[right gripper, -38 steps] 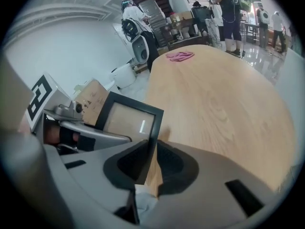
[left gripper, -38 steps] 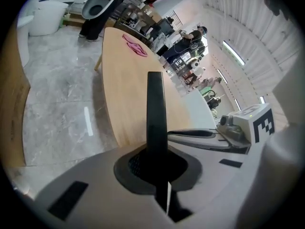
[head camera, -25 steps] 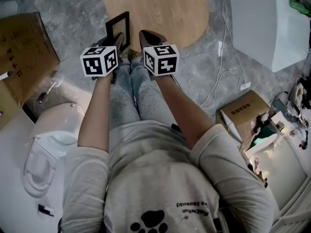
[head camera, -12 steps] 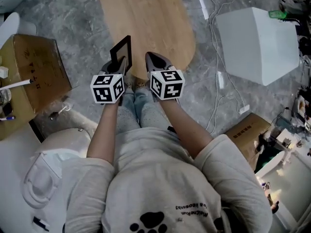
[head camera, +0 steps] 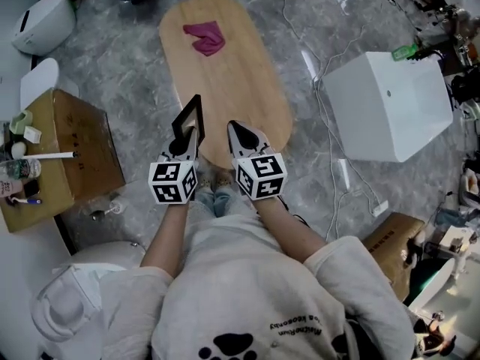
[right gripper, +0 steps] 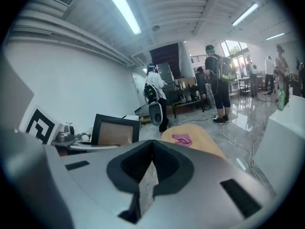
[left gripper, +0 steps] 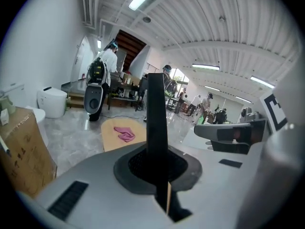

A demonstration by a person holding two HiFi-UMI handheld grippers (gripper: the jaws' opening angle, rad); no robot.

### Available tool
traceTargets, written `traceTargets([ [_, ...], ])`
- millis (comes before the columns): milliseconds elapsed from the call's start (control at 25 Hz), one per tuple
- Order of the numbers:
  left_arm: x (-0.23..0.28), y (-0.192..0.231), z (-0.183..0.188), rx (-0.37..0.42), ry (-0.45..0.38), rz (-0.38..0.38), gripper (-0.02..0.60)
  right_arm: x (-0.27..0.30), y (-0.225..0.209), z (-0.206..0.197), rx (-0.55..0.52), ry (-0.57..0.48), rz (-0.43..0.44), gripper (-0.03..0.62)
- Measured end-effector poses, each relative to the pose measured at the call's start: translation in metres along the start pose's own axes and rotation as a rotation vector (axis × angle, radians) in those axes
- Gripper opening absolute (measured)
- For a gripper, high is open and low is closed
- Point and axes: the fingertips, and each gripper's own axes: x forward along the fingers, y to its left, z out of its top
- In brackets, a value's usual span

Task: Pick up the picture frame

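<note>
- Basically, the left gripper was clamped shut on the thin edge of a black rectangular picture frame, which stood upright out of the jaws.
- The frame hung in the air over the near end of a light oval wooden table, touching nothing but the pads.
- The right gripper had its jaws together with nothing in them. It sat just beside the left one, apart from the frame.
- With the frame off the table, the pick looked mostly done. The step in hand was judged to be holding the lift steady.
- The grip was on one edge only, so the frame could pivot or slip in the pads. A firm pinch and a quiet wrist would suit, with no quick swings.
- Holding the frame upright would put less twist on the pads than letting it tip sideways.
- If the free side drooped, the empty right gripper was close enough to steady it. Otherwise it was better left off the frame.
- A crumpled pink cloth lay at the table's far end, well apart.
- A brown cardboard box stood to the left and a white box to the right on the grey marbled floor. Neither was near the frame.
</note>
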Motion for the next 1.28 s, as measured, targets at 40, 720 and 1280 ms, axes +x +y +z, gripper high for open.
traceTargets([
  [40, -0.006, -0.004, 0.009, 0.008, -0.023, 0.001, 0.015, -0.005, 0.002, 0.009, -0.009, -0.021, 0.003, 0.008],
  [720, -0.090, -0.066, 0.106, 0.171, -0.326, 0.030, 0.015, -0.089, 0.038, 0.096, -0.166, -0.280, 0.035, 0.008],
  [1280, -0.115, -0.091, 0.116, 0.293, -0.389, 0.041, 0.015, -0.114, 0.053, 0.111, -0.252, -0.368, 0.033, 0.008],
])
